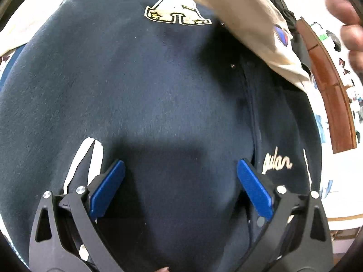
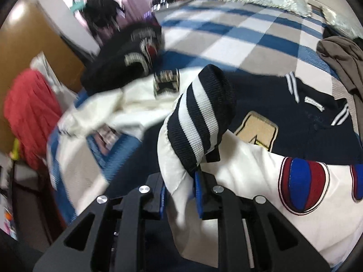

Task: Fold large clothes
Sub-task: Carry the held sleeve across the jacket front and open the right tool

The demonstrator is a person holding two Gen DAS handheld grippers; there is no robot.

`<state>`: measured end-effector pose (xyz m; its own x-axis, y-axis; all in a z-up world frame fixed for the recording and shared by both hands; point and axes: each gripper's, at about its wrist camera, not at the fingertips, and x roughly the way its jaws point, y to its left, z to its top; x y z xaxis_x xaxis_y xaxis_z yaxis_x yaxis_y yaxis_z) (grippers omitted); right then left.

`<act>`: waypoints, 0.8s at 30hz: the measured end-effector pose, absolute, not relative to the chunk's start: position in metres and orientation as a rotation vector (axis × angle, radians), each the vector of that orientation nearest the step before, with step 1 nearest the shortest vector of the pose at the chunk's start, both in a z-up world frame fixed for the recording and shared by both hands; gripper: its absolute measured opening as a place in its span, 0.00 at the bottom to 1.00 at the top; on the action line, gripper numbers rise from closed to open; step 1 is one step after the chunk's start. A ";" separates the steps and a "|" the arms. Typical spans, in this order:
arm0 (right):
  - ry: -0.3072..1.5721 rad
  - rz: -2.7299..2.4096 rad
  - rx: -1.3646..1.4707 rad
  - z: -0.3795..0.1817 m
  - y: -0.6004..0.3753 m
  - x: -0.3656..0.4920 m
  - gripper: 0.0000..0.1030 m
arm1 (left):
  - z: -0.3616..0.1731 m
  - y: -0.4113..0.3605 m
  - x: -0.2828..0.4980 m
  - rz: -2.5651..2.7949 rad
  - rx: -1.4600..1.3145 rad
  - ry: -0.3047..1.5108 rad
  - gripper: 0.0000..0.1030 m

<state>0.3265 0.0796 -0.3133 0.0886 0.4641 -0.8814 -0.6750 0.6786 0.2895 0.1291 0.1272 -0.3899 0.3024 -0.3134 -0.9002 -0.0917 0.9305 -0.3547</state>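
Navy wool varsity jacket (image 1: 140, 86) with cream satin sleeves lies spread on blue-and-white checked bed (image 2: 226, 29). Left tongs (image 1: 181, 167) wide apart, hovering over jacket body, holding nothing. Right tongs (image 2: 179, 181) narrow, clamped on cream sleeve (image 2: 177, 165) just below navy-and-white striped knit cuff (image 2: 202, 113). Step judged: sleeve fold-in. Next: carry cuff across chest, lay flat, release.

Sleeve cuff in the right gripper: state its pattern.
The sleeve cuff is ribbed black (or very dark navy) with white stripes, clearest in the right wrist view, held by the right gripper.
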 end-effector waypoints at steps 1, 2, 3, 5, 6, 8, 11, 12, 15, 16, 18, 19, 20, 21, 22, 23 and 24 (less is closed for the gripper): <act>1.234 0.859 -0.233 -0.322 0.081 0.325 0.20 | -0.391 0.126 0.129 -0.155 -0.376 1.263 0.94; 1.258 0.866 -0.271 -0.334 0.087 0.321 0.20 | -0.392 0.126 0.132 -0.156 -0.383 1.263 0.94; 1.275 0.875 -0.305 -0.343 0.092 0.317 0.20 | -0.392 0.126 0.132 -0.155 -0.393 1.262 0.94; 1.311 0.903 -0.371 -0.360 0.103 0.304 0.20 | -0.392 0.128 0.132 -0.153 -0.400 1.261 0.94; 1.326 0.910 -0.384 -0.366 0.106 0.301 0.21 | -0.393 0.127 0.136 -0.152 -0.403 1.260 0.94; 1.362 0.931 -0.423 -0.378 0.112 0.294 0.21 | -0.394 0.128 0.135 -0.148 -0.412 1.255 0.94; 1.395 0.925 -0.452 -0.397 0.121 0.294 0.24 | -0.398 0.129 0.136 -0.141 -0.425 1.252 0.94; 1.382 0.912 -0.458 -0.396 0.124 0.295 0.24 | -0.398 0.129 0.136 -0.138 -0.426 1.249 0.94; 1.320 0.848 -0.422 -0.380 0.136 0.309 0.24 | -0.398 0.131 0.136 -0.133 -0.434 1.244 0.94; 1.315 0.838 -0.417 -0.376 0.139 0.313 0.24 | -0.398 0.133 0.134 -0.133 -0.437 1.242 0.94; 1.338 0.834 -0.442 -0.378 0.148 0.318 0.24 | -0.397 0.134 0.131 -0.131 -0.439 1.241 0.94; 1.364 0.835 -0.468 -0.384 0.151 0.317 0.24 | -0.397 0.136 0.126 -0.132 -0.438 1.241 0.94; 1.395 0.840 -0.487 -0.391 0.152 0.317 0.27 | -0.397 0.138 0.121 -0.134 -0.434 1.241 0.94; 1.436 0.850 -0.498 -0.402 0.153 0.312 0.34 | -0.398 0.138 0.120 -0.135 -0.431 1.240 0.94; 1.464 0.869 -0.484 -0.408 0.152 0.309 0.43 | -0.398 0.137 0.119 -0.135 -0.431 1.239 0.94; 1.491 0.904 -0.447 -0.412 0.150 0.306 0.64 | -0.399 0.137 0.119 -0.133 -0.432 1.237 0.94; 1.493 0.934 -0.421 -0.411 0.149 0.303 0.75 | -0.399 0.137 0.119 -0.132 -0.434 1.236 0.94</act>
<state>0.3025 0.1490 -0.4107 -0.1703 0.2642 -0.9493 -0.7382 0.6039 0.3005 0.1194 0.1370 -0.3991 0.3329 -0.3286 -0.8838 -0.1347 0.9111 -0.3895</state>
